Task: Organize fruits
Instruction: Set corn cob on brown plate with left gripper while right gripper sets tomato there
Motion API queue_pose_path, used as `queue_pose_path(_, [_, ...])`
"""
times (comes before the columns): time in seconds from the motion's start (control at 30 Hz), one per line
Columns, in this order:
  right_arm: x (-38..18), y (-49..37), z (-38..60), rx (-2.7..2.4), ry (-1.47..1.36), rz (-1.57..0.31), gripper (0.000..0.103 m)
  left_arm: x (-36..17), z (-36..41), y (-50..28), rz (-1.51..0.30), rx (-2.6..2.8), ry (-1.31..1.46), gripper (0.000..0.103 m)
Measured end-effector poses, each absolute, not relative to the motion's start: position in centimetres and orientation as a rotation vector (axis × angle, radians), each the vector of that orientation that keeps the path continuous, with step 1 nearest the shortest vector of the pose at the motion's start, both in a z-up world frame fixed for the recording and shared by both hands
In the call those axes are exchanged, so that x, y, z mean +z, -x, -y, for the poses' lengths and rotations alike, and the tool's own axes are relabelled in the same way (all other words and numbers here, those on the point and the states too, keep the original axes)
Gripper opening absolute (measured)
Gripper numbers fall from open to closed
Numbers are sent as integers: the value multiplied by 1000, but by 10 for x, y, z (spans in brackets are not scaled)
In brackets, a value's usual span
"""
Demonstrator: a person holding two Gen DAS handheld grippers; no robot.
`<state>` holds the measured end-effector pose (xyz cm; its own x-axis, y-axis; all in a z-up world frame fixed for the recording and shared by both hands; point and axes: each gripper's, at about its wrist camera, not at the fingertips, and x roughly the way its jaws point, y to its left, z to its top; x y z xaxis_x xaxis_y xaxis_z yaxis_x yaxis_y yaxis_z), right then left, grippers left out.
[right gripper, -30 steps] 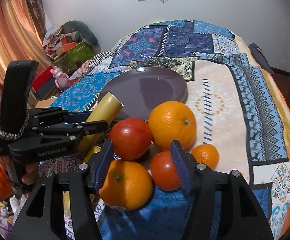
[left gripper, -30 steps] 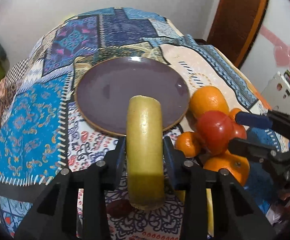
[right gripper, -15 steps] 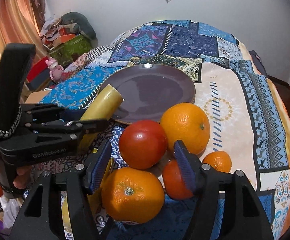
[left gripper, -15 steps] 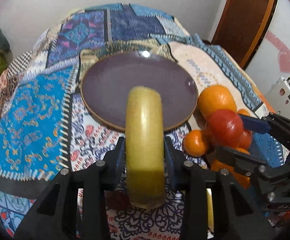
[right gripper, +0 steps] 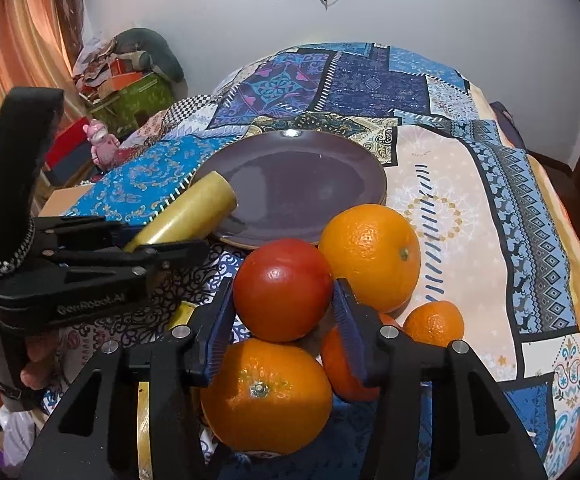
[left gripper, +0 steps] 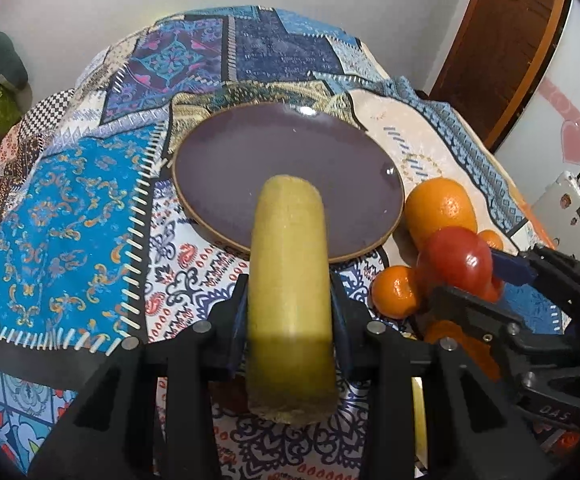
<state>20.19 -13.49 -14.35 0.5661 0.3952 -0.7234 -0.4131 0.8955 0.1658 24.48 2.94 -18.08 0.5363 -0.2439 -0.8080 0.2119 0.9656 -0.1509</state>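
My left gripper [left gripper: 287, 312] is shut on a yellow banana [left gripper: 290, 280] and holds it above the near rim of an empty purple plate [left gripper: 249, 160]. The banana tip also shows in the right wrist view [right gripper: 193, 212], beside the plate [right gripper: 310, 184]. My right gripper [right gripper: 283, 308] is shut on a red tomato [right gripper: 281, 288], which also shows in the left wrist view [left gripper: 456, 260]. Around it lie a large orange [right gripper: 370, 256], another orange [right gripper: 265, 396], a small mandarin [right gripper: 434, 324] and a second tomato [right gripper: 338, 364], partly hidden.
A patchwork bedspread [left gripper: 69, 208] covers the bed. Another banana [right gripper: 143, 420] lies under the left gripper. Boxes and a pink toy [right gripper: 101, 142] stand at the left by the curtain. A wooden door [left gripper: 502, 40] is at the right.
The right gripper has moved in around the red tomato and closed on it. The left gripper has carried the banana forward over the plate's near rim.
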Motion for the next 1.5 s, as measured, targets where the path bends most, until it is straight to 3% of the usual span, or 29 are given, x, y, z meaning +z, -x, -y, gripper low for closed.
queue_pose_path(0.77, [-92, -271, 145, 503, 36, -735, 45, -120, -45, -294, -827, -223, 29, 36])
queue_pose_path(1.5, [-135, -374, 109, 566, 170, -952, 45, -171, -60, -376, -971, -187, 99, 36])
